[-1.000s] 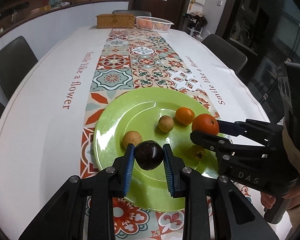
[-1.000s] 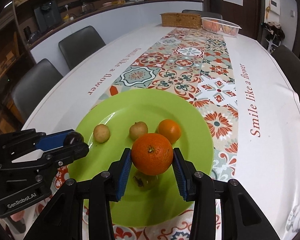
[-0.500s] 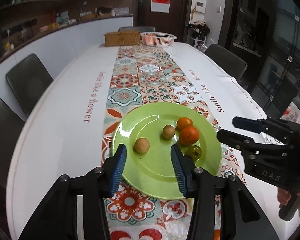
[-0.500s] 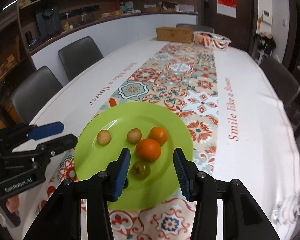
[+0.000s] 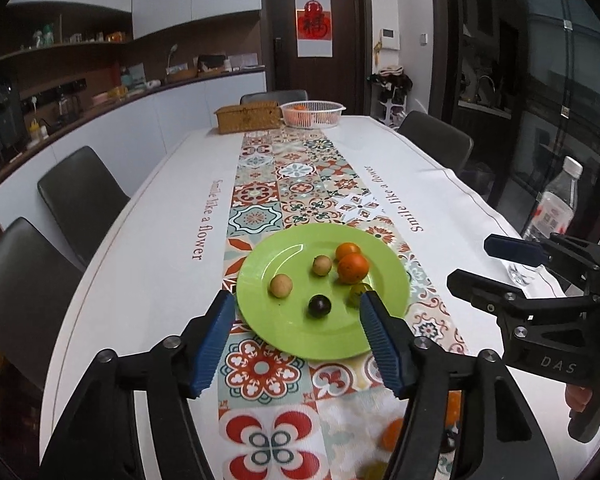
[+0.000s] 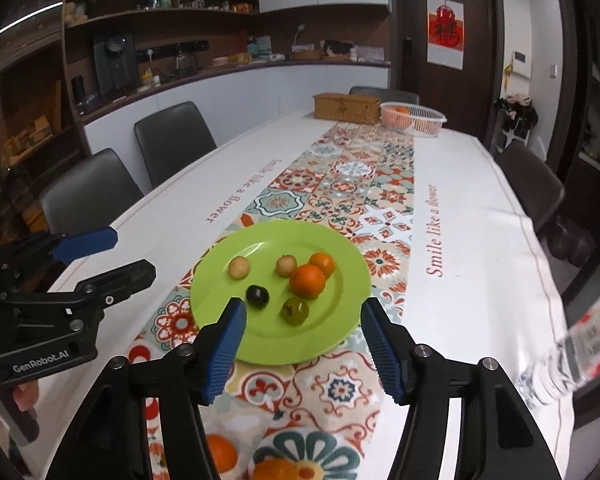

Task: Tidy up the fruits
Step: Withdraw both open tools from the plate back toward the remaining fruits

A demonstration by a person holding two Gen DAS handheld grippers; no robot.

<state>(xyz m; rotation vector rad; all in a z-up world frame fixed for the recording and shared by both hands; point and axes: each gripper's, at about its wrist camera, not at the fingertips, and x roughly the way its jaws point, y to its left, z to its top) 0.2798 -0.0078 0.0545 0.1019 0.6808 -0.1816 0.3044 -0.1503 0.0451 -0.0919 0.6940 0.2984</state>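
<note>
A green plate [image 5: 292,332] [image 6: 332,332] lies on the patterned table runner. It holds a dark plum [image 5: 319,305] [image 6: 257,296], a large orange [image 5: 353,267] [image 6: 307,281], a smaller orange [image 5: 347,249] [image 6: 322,263], a greenish fruit [image 5: 357,291] [image 6: 295,310] and two tan fruits [image 5: 281,285] [image 5: 322,265]. My left gripper [image 5: 298,314] [image 6: 122,254] is open and empty, above the plate's near edge. My right gripper [image 6: 302,318] [image 5: 496,268] is open and empty, also held back from the plate.
More oranges [image 6: 220,454] [image 5: 394,434] lie on the runner close under the grippers. A water bottle [image 5: 550,208] [image 6: 576,356] stands at the table's right edge. A wicker box [image 5: 248,117] and a white basket [image 5: 312,113] stand at the far end. Chairs surround the table.
My left gripper let go of the dark plum and my right gripper let go of the large orange, both on the plate. Both grippers opened wide and pulled back and up.
</note>
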